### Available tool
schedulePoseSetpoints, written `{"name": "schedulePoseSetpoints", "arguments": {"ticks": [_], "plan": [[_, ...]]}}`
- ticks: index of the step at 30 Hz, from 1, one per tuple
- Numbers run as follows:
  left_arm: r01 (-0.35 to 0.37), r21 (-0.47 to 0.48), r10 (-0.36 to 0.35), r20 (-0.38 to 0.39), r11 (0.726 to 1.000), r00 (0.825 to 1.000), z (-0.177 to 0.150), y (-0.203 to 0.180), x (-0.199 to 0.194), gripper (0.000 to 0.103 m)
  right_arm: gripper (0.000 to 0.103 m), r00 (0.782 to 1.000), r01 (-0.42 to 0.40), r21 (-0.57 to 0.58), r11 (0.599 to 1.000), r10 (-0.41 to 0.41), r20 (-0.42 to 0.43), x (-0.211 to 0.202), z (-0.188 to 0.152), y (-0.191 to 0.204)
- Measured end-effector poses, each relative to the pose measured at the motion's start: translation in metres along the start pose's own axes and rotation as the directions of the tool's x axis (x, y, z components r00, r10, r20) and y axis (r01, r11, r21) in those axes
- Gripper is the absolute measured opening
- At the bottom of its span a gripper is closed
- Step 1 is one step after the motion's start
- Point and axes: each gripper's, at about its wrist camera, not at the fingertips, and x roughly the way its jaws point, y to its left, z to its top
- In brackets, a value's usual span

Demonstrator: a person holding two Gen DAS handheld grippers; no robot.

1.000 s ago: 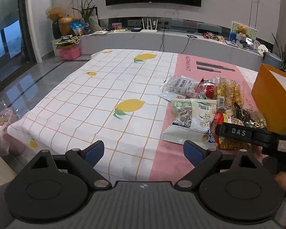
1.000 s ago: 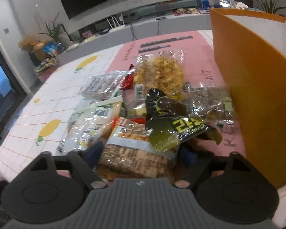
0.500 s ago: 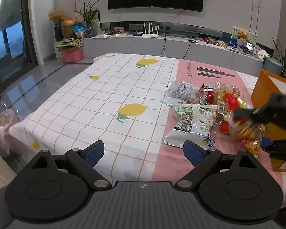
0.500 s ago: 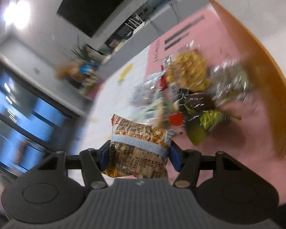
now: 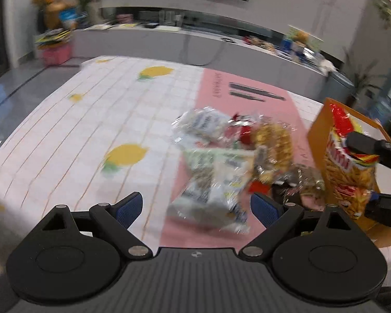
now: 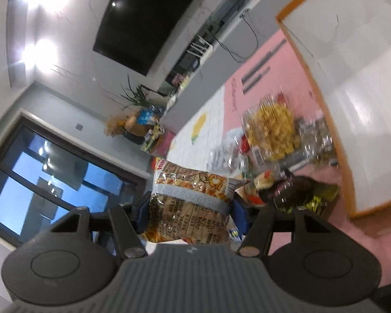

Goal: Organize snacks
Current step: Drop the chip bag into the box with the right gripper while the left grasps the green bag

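My right gripper (image 6: 189, 206) is shut on an orange snack bag (image 6: 190, 203) and holds it tilted in the air, left of the orange box (image 6: 323, 120). In the left wrist view the same bag (image 5: 349, 167) hangs in front of the orange box (image 5: 318, 135), held by the right gripper (image 5: 362, 174). My left gripper (image 5: 196, 206) is open and empty, low over the table in front of a pile of snack packets (image 5: 234, 156). The pile also shows in the right wrist view (image 6: 271, 135), with a dark green packet (image 6: 299, 195) nearest.
The table has a white lemon-print cloth (image 5: 91, 130) and a pink strip (image 5: 242, 99). A grey TV counter (image 5: 195, 44) with clutter runs behind it. A window (image 6: 39, 172) and plants stand at the left of the room.
My right gripper has carried the orange snack bag higher and toward the orange box, tilting more. My left gripper has moved forward toward the pile of packets and stays open.
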Motion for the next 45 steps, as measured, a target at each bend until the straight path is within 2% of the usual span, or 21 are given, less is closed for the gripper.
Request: {"name": "schedulePoseSetpoints", "arguments": {"ticks": [5,8,10,14,16,18,19,20,22,24,29,31,34,36,37,39,40,41,42,44,45], "plan": [[-0.025,0.117,0.032,-0.057,0.993,0.998,0.016,-0.022,0.044,0.103,0.06,0.997,0.044,-0.07,0.997,-0.039,0.072,-0.015,0.009,0.004],[-0.081,0.251,0.104,-0.08,0.965,0.991,0.011,-0.035,0.073,0.103,0.06,0.996,0.054,-0.078,0.995,-0.048,0.078,-0.016,0.009,0.003],[-0.084,0.285,0.111,-0.081,0.955,0.99,0.007,-0.037,0.084,0.103,0.06,0.996,0.058,-0.093,0.994,-0.051,0.075,-0.015,0.009,0.004],[-0.034,0.246,0.068,-0.131,0.969,0.989,0.005,-0.034,0.106,0.103,0.061,0.995,0.07,-0.116,0.991,-0.061,0.072,-0.013,0.008,0.006],[-0.053,0.236,0.096,-0.174,0.97,0.98,0.004,-0.033,0.12,0.103,0.061,0.995,0.083,-0.128,0.988,-0.074,0.073,-0.012,0.008,0.007],[-0.039,0.195,0.071,-0.159,0.98,0.985,0.003,-0.028,0.124,0.103,0.06,0.993,0.104,-0.144,0.984,-0.094,0.078,-0.012,0.006,0.008],[-0.018,0.172,0.047,-0.162,0.985,0.986,0.004,-0.025,0.124,0.098,0.06,0.993,0.101,-0.151,0.983,-0.09,0.078,-0.013,0.006,0.008],[-0.028,0.163,0.055,-0.164,0.986,0.985,0.005,-0.023,0.122,0.087,0.06,0.993,0.102,-0.153,0.983,-0.091,0.08,-0.013,0.006,0.008],[-0.053,0.169,0.082,-0.17,0.984,0.982,0.006,-0.023,0.117,0.078,0.061,0.992,0.108,-0.162,0.981,-0.095,0.088,-0.014,0.006,0.009],[-0.039,0.162,0.064,-0.155,0.986,0.986,0.006,-0.021,0.11,0.07,0.061,0.99,0.116,-0.179,0.977,-0.1,0.096,-0.015,0.005,0.011],[-0.015,0.125,0.032,-0.135,0.992,0.99,0.009,-0.018,0.088,0.066,0.061,0.994,0.057,-0.177,0.983,-0.04,0.102,-0.028,0.007,0.015],[0.003,0.116,0.009,-0.108,0.993,0.994,0.016,-0.019,0.073,0.066,0.061,0.99,0.041,-0.19,0.981,-0.014,0.141,-0.044,0.013,0.018],[0.041,0.127,-0.034,-0.052,0.991,0.998,0.025,-0.026,0.052,0.066,0.061,0.968,0.091,-0.246,0.965,-0.028,0.248,-0.073,0.025,0.023],[0.062,0.153,-0.061,-0.008,0.986,0.998,0.03,-0.033,0.035,0.066,0.061,0.941,0.182,-0.292,0.939,-0.08,0.329,-0.088,0.031,0.025],[0.071,0.164,-0.073,0.007,0.984,0.997,0.032,-0.036,0.03,0.066,0.061,0.92,0.258,-0.338,0.905,-0.124,0.371,-0.092,0.033,0.028],[0.096,0.188,-0.103,0.028,0.977,0.994,0.034,-0.045,0.019,0.066,0.061,0.869,0.433,-0.446,0.784,-0.231,0.438,-0.087,0.033,0.035],[0.11,0.196,-0.118,0.032,0.974,0.992,0.034,-0.049,0.016,0.066,0.061,0.844,0.507,-0.485,0.712,-0.296,0.448,-0.08,0.033,0.036],[0.125,0.205,-0.135,0.035,0.971,0.99,0.034,-0.054,0.012,0.066,0.061,0.833,0.54,-0.501,0.676,-0.345,0.433,-0.072,0.034,0.032],[0.144,0.215,-0.155,0.036,0.966,0.987,0.033,-0.059,0.01,0.066,0.061,0.834,0.545,-0.492,0.679,-0.377,0.403,-0.066,0.036,0.025],[0.181,0.234,-0.194,0.032,0.955,0.981,0.031,-0.069,0.006,0.066,0.061,0.837,0.543,-0.43,0.721,-0.429,0.339,-0.054,0.041,0.009],[0.196,0.238,-0.209,0.029,0.951,0.978,0.03,-0.071,0.007,0.066,0.061,0.836,0.548,-0.412,0.728,-0.452,0.313,-0.048,0.042,0.005]]}}
